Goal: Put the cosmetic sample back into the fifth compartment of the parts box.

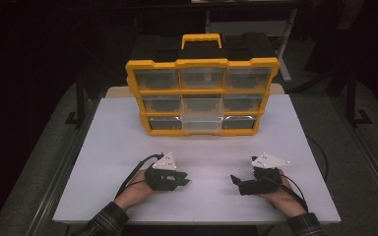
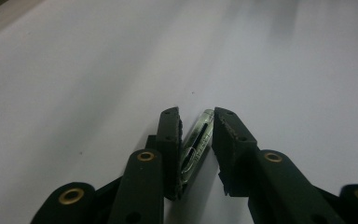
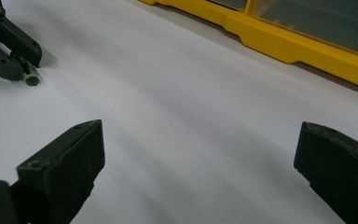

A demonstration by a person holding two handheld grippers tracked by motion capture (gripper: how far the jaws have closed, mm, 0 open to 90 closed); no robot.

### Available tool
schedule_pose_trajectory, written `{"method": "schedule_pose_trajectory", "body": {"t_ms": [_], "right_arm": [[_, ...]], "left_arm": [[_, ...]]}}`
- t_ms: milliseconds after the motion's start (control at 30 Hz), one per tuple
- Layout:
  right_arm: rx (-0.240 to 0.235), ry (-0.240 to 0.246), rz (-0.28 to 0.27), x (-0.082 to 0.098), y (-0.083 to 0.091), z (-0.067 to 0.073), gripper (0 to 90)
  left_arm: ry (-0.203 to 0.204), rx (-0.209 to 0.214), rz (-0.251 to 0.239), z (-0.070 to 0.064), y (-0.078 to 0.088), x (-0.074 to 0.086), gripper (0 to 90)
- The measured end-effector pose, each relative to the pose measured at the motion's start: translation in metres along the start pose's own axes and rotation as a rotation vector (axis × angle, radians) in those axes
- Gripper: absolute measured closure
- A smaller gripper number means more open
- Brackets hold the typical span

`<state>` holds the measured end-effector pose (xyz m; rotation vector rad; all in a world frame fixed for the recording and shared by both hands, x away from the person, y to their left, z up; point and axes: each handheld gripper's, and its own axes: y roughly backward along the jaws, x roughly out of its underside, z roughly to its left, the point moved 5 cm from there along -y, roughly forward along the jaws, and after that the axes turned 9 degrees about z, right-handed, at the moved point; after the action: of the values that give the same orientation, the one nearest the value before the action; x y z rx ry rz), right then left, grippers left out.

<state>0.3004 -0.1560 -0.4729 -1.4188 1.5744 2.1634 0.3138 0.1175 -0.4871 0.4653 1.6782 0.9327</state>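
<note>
left tool (image 2: pixel 196 133): jaws narrowed around slim clear plastic tube (image 2: pixel 196 142), long axis along the jaws, contact unclear | right tool (image 3: pixel 198 158): wide open, empty, farther | white worktop (image 1: pixel 128 147)

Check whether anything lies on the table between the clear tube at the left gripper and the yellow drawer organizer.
Nothing visible does. Bare white table runs from the clear tube, between the left gripper's fingers, to the yellow drawer organizer.
</note>
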Motion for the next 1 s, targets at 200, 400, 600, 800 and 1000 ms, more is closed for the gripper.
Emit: {"method": "schedule_pose_trajectory", "body": {"t_ms": [200,400,600,800,1000], "right_arm": [[0.0,-0.007,0.0,-0.0002,0.0,0.0001,1.3],[0.0,-0.003,0.001,0.0,-0.0001,0.0002,1.3],[-0.001,-0.003,0.001,-0.0001,-0.0002,0.0001,1.3],[0.001,0.008,0.001,0.0002,-0.0003,-0.0006,1.3],[0.001,0.007,0.0,0.0001,-0.0001,-0.0008,1.3]], "left_arm": [[-0.002,-0.005,0.0,0.0012,-0.0001,0.0001,77.4],[-0.006,-0.005,-0.003,0.0015,-0.0004,0.0002,79.5],[-0.011,-0.003,-0.002,0.0021,-0.0003,0.0004,80.1],[-0.006,0.0,0.001,0.0027,0.0004,0.0,80.4],[0.021,0.003,-0.002,0.0039,0.0032,-0.0008,80.5]]}}
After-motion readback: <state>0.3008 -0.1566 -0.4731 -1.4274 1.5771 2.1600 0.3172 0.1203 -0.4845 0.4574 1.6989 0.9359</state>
